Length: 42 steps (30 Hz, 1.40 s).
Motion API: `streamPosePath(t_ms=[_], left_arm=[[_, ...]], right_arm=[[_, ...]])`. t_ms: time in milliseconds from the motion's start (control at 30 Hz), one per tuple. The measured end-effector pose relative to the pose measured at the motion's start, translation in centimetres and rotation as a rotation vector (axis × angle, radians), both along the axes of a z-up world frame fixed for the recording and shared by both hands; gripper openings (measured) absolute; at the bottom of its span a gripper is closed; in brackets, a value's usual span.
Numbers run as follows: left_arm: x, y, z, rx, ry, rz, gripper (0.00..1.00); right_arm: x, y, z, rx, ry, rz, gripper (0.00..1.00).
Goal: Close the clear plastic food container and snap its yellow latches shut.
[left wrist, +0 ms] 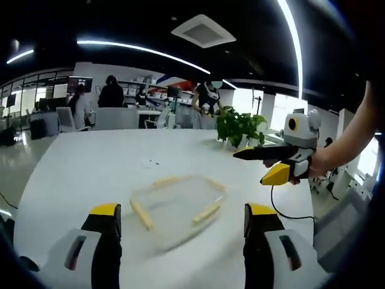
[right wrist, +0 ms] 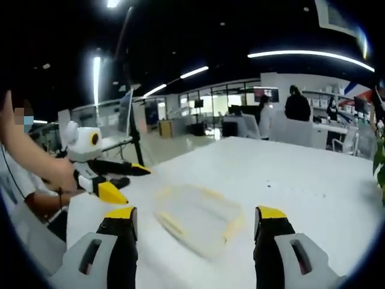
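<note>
my left gripper (left wrist: 180, 226) jaws apart | my right gripper (right wrist: 195, 229) jaws apart | container (left wrist: 176, 206) dead ahead between both, on table (left wrist: 90, 168), long axis slanting near-left to far-right | neither nearer

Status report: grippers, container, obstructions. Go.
Left gripper open, right gripper open, both hovering. Clear container on white table, untouched. Nothing blocking.

The clear plastic food container (left wrist: 176, 208) lies flat on the white worktop (left wrist: 96, 168), in the lower middle of the left gripper view, turned at an angle to the frame. It is shallow and rectangular with rounded corners, blurred in both views. Yellow latches (left wrist: 141, 214) run along its sides. In the right gripper view the container (right wrist: 198, 218) sits in the lower centre, its latches (right wrist: 171, 224) pale yellow.
</note>
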<state>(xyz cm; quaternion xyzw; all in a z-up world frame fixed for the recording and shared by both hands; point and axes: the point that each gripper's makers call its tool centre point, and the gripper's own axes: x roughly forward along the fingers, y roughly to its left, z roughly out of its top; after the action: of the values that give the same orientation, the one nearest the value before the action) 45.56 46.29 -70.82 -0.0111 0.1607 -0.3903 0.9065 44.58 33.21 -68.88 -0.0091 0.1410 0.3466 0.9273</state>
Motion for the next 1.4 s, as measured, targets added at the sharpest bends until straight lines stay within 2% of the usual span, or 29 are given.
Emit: streamPosePath(t_ms=[233, 433, 800, 933, 1200, 1400], left_arm=[[-1.4, 1.7, 1.3, -0.054, 0.005, 0.071, 0.82], [-2.8, 2.7, 2.0, -0.074, 0.010, 0.111, 0.81], [-6.1, 3.3, 3.2, -0.098, -0.004, 0.130, 0.80], [-6.8, 3.5, 3.7, -0.130, -0.005, 0.151, 0.80], [-8.7, 3.5, 4.3, -0.137, -0.025, 0.157, 0.80], [-10.9, 3.7, 4.6, -0.149, -0.023, 0.176, 0.79]], right_arm=[[-1.5, -1.2, 1.5, 0.044, -0.011, -0.052, 0.79], [-3.0, -2.6, 2.3, 0.057, -0.018, -0.082, 0.79], [-6.5, -4.4, 3.8, 0.082, -0.031, -0.106, 0.78], [-7.7, -4.8, 4.7, 0.090, -0.044, -0.109, 0.78], [-9.6, -5.7, 5.2, 0.105, -0.053, -0.127, 0.78], [-11.9, -6.4, 4.8, 0.112, -0.039, -0.130, 0.78]])
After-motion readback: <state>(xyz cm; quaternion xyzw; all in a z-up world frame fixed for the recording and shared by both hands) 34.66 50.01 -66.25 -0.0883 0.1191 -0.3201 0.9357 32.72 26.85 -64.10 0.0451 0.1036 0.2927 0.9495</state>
